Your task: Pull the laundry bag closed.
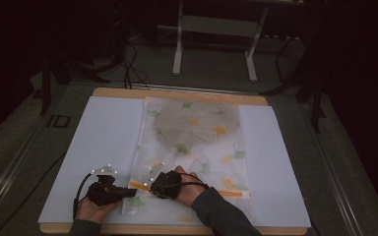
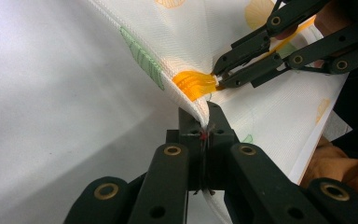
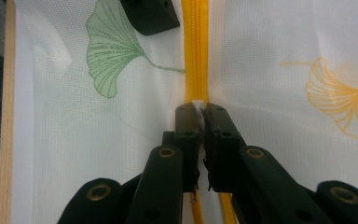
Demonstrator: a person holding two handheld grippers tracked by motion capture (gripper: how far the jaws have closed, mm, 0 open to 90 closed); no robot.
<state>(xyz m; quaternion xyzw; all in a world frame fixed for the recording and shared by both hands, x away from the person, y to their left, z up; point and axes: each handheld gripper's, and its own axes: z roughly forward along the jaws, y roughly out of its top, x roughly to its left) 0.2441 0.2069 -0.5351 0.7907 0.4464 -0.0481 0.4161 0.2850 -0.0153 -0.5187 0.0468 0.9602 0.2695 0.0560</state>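
A white mesh bag (image 1: 197, 142) printed with green and yellow ginkgo leaves lies flat on a white board. An orange zipper (image 1: 226, 193) (image 3: 196, 51) runs across its near end. My left gripper (image 1: 128, 191) (image 2: 204, 114) is shut on the bag's folded edge (image 2: 193, 105), just beside the zipper's orange end (image 2: 193, 84). My right gripper (image 1: 152, 186) (image 3: 196, 109) is shut on a small white piece on the zipper line, which looks like the slider. The left gripper view shows the right gripper (image 2: 219, 77) pinching at that zipper end. The two grippers sit close together.
The white board (image 1: 103, 137) rests on a wooden tabletop (image 1: 177, 229) whose edge shows in front. Beyond the table stands a white metal frame (image 1: 211, 39) on a grey floor, with dark cables to the left. A sleeve (image 1: 221, 211) crosses the bag's near corner.
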